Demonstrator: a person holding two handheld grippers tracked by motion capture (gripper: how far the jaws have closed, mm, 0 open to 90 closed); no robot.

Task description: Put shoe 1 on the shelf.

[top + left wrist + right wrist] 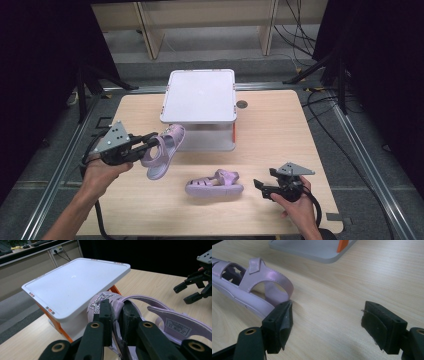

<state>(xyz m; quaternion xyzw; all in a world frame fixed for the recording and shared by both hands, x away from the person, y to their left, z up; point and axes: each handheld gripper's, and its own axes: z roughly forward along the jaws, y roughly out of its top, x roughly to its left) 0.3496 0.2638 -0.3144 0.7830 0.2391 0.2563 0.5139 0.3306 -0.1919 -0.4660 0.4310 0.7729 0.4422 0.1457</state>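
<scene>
Left tool [150, 141] is clenched on the strap of one lilac sandal [164, 151], carrying it off the bench [280, 125], toe pointing away from the tool toward the white lidded box [200, 95] just ahead. Second sandal [214, 183] lies flat on the bench, long axis running straight off the right tool's nose, heel end nearest. Right tool [258, 185] is released, jaws wide, one pad [278, 323] just beside the heel strap, not gripping. My read: right hand is the closer one; a short push forward puts the heel between its jaws.
</scene>
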